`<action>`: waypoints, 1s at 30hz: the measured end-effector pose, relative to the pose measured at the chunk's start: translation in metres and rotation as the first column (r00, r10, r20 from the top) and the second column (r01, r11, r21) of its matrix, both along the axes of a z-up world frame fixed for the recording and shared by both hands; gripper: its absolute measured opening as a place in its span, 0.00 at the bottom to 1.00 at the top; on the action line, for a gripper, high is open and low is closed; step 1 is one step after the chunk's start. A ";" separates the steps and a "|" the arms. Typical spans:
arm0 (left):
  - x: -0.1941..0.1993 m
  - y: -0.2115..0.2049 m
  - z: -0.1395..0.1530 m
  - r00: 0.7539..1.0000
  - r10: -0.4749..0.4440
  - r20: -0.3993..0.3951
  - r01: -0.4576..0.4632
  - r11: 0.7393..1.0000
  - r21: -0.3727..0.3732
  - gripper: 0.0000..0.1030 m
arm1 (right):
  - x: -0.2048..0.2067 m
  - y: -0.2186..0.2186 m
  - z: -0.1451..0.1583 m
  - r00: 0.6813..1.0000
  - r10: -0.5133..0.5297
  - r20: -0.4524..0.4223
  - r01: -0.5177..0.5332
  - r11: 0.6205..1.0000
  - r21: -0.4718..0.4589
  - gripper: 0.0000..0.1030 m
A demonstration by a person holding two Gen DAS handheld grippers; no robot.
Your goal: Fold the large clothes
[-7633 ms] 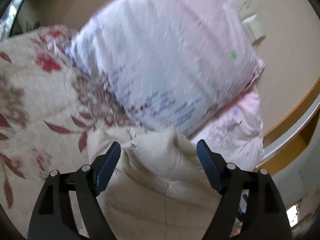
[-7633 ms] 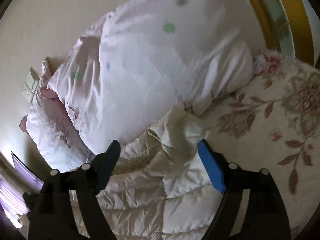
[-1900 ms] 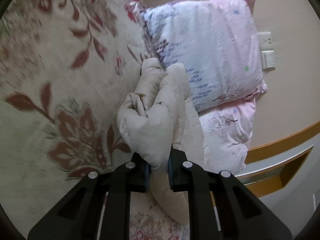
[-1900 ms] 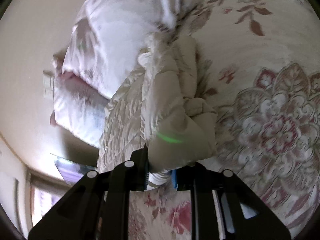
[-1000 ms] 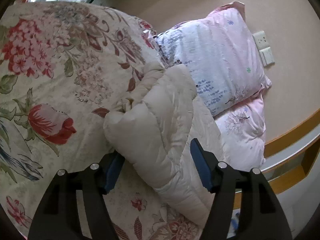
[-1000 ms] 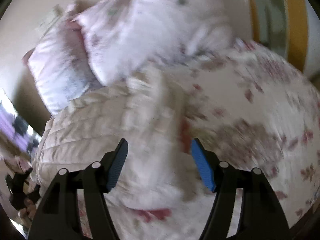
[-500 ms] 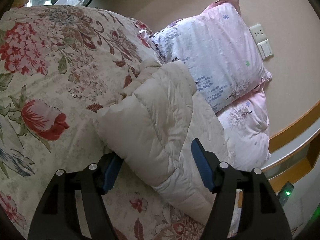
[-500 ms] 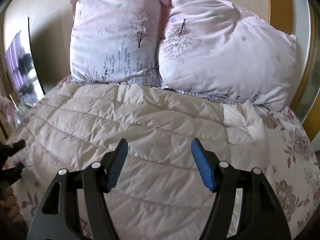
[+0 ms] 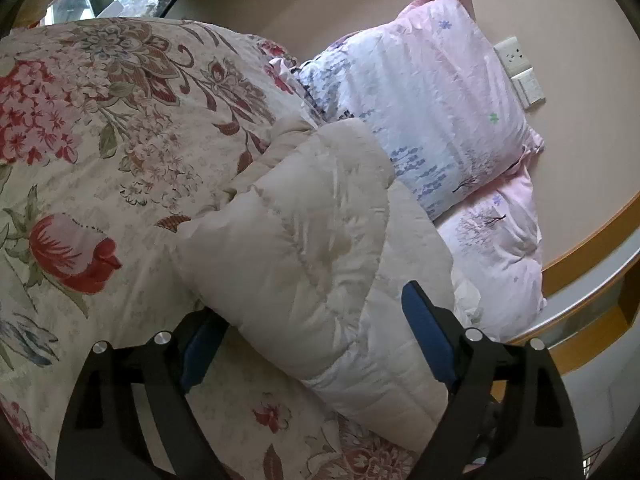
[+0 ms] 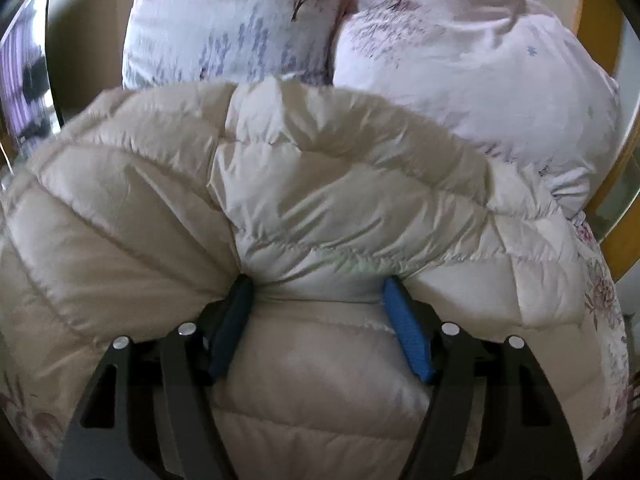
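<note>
Across the middle of both frames your cream quilted down jacket [image 9: 320, 240] lies bunched on the floral bedspread [image 9: 100, 140], its far edge against two pink pillows [image 9: 432, 120]. Your left gripper [image 9: 308, 332] is opening, jaws wide, a padded fold between them but unpinched. Your right gripper [image 10: 316, 320] stands fairly wide, its blue pads [image 10: 406, 332] pressing into a puffy fold.
</note>
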State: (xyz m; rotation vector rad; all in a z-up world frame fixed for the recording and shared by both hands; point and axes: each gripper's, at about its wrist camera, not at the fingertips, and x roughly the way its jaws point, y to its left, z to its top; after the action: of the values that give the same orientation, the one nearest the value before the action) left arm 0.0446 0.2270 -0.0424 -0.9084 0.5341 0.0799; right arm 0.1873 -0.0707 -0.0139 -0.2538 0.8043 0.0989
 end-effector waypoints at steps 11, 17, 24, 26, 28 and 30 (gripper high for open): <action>0.002 0.015 -0.005 0.998 0.061 0.033 -0.059 0.996 -0.065 0.64 | 0.004 -0.001 -0.006 1.000 -0.008 -0.019 0.008 1.000 0.000 0.72; 0.009 0.007 0.009 0.998 0.008 0.067 -0.006 1.000 -0.023 0.39 | 0.005 -0.002 -0.006 1.000 -0.007 -0.024 0.008 1.000 0.009 0.72; 0.015 -0.019 0.056 0.970 -0.121 0.210 0.100 0.989 0.107 0.29 | 0.007 -0.003 -0.008 0.999 -0.008 -0.033 0.009 1.000 0.023 0.72; 0.019 -0.030 0.067 0.955 -0.167 0.246 0.137 0.981 0.135 0.29 | 0.007 -0.003 -0.008 0.999 -0.009 -0.034 0.010 1.000 0.023 0.72; 0.023 -0.047 0.081 0.928 -0.230 0.292 0.187 0.968 0.169 0.29 | 0.007 -0.003 -0.008 0.999 -0.010 -0.035 0.010 1.000 0.022 0.72; 0.027 -0.068 0.097 0.885 -0.314 0.344 0.255 0.944 0.208 0.29 | 0.008 -0.003 -0.008 0.999 -0.007 -0.047 0.008 1.000 0.021 0.72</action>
State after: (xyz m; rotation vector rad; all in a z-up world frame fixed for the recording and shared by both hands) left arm 0.0714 0.1588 0.0541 -0.6593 0.2945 -0.3125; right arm 0.1950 -0.0738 -0.0221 -0.2296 0.8507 0.1069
